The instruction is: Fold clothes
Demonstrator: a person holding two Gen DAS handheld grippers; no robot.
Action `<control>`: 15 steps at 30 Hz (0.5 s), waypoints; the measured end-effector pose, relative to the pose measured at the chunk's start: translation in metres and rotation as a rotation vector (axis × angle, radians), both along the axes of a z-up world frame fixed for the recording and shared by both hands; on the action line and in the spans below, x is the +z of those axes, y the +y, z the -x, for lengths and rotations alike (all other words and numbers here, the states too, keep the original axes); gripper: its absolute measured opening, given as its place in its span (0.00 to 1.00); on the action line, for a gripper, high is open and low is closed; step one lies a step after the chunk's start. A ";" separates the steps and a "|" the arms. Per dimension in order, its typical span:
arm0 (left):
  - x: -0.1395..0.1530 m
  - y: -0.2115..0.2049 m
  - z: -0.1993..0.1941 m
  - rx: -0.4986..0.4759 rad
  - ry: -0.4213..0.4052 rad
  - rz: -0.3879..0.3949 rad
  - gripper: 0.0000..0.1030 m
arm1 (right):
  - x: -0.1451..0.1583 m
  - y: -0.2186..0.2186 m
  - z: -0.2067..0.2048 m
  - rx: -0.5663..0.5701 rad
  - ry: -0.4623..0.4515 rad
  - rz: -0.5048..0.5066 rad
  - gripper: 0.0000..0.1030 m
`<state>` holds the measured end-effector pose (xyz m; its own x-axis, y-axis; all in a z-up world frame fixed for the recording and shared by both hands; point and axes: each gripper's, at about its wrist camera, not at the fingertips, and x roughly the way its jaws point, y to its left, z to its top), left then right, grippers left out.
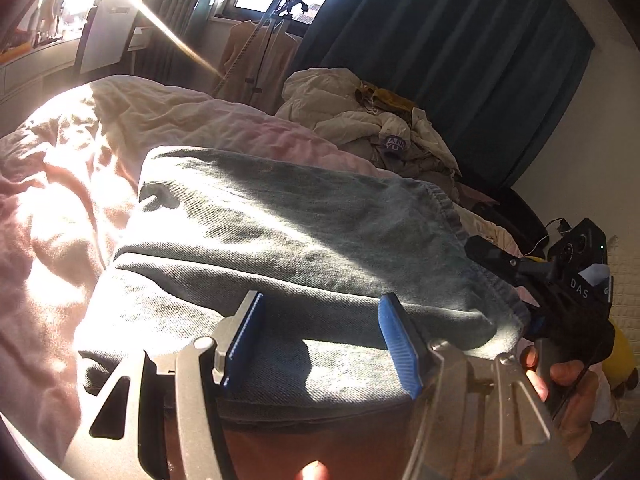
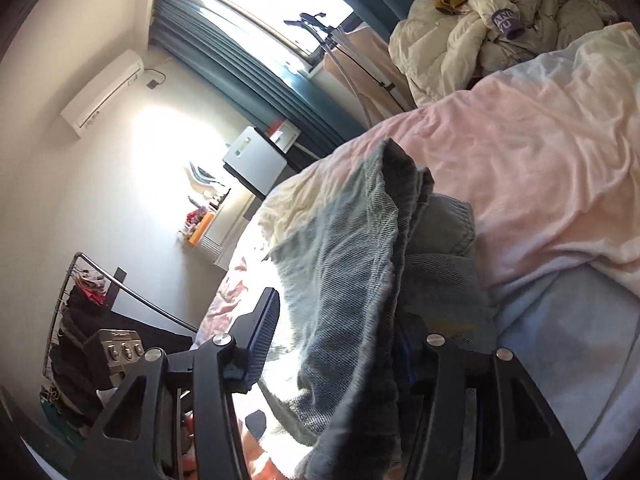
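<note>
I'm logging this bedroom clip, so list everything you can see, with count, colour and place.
jeans: one, grey-green denim, folded on the bed, one edge draped between the right tool's fingers
duvet: one, pink and cream, rumpled over the bed
clothes pile: one heap, mostly cream with a mustard piece, far end of the bed
curtains: dark teal, beside the window
garment steamer: one, black head, by the window
air conditioner: one, white, on the wall
clothes rack: one, metal, dark clothes hanging
left tool: silver, blue pads, open over the jeans
right tool: black, open around the jeans edge
</note>
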<state>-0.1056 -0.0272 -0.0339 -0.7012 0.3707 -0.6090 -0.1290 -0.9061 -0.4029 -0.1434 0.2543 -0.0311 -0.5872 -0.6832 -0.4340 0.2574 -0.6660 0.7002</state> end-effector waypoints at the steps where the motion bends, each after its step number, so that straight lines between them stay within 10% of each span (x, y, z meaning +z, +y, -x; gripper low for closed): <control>1: 0.000 -0.003 0.001 0.010 -0.002 -0.004 0.59 | -0.002 -0.003 0.001 0.003 -0.010 -0.037 0.50; 5: 0.002 -0.017 0.005 0.074 -0.013 -0.026 0.59 | -0.027 -0.010 0.009 0.006 -0.108 -0.087 0.41; 15: 0.015 -0.054 0.002 0.152 -0.010 -0.050 0.59 | 0.037 -0.014 -0.028 -0.113 0.144 -0.231 0.22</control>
<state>-0.1076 -0.0809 -0.0192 -0.7458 0.2907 -0.5994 0.0122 -0.8937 -0.4485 -0.1150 0.2401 0.0058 -0.7205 -0.5029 -0.4775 0.2584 -0.8336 0.4881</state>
